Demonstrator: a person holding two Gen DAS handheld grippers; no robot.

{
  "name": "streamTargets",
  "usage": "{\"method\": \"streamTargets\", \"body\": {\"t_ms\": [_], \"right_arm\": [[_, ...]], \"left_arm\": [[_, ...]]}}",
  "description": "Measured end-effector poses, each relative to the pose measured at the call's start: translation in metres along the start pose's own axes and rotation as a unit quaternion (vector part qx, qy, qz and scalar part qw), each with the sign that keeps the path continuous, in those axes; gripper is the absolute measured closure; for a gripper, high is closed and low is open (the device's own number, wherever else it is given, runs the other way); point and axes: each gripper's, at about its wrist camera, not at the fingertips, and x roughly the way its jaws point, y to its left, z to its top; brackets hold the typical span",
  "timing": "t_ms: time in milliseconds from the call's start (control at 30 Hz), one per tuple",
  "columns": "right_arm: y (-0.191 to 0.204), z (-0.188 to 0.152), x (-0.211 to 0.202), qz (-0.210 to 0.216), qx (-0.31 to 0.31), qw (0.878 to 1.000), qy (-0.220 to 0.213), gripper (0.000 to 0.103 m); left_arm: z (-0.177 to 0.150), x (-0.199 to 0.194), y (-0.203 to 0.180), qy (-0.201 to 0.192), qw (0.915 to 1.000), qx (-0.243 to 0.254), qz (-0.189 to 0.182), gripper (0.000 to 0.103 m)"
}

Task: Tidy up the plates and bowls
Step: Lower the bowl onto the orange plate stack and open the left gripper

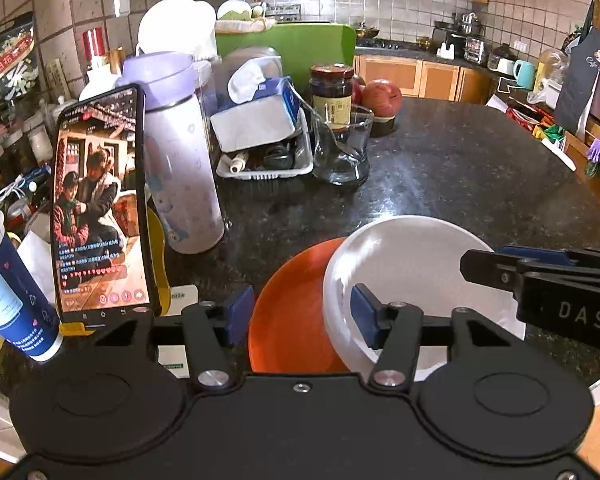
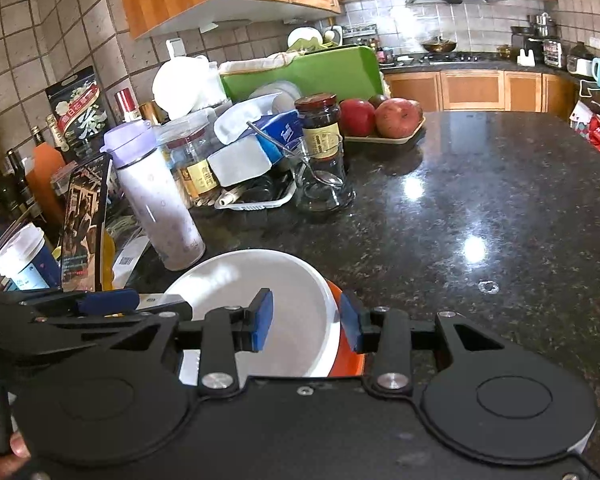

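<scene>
A white bowl [image 1: 412, 264] sits on an orange plate [image 1: 287, 300] at the near edge of the dark granite counter [image 1: 460, 168]. My left gripper [image 1: 302, 316] is open and straddles the bowl's left rim and the plate's rim, one pad outside the plate and one inside the bowl, neither pressing. In the right wrist view the white bowl [image 2: 251, 280] covers most of the orange plate [image 2: 350, 362]. My right gripper [image 2: 306, 320] is open around the bowl's right rim. Each gripper shows in the other's view, the right gripper [image 1: 500, 268] reaching in from the side.
A phone on a stand [image 1: 99, 208], a purple-lidded bottle [image 1: 179, 152] and a blue paper cup [image 1: 7, 292] stand close on the left. Behind them are a tray with a tissue box [image 1: 259, 128], a glass [image 1: 342, 148], a jar [image 1: 332, 92] and apples [image 1: 382, 96].
</scene>
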Motion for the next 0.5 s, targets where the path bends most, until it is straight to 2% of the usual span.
{"method": "streamTargets", "body": {"t_ms": [500], "right_arm": [[0.009, -0.015, -0.04, -0.056, -0.004, 0.996, -0.072, 0.062]], "left_arm": [[-0.004, -0.029, -0.004, -0.062, 0.9977, 0.021, 0.015, 0.043]]}}
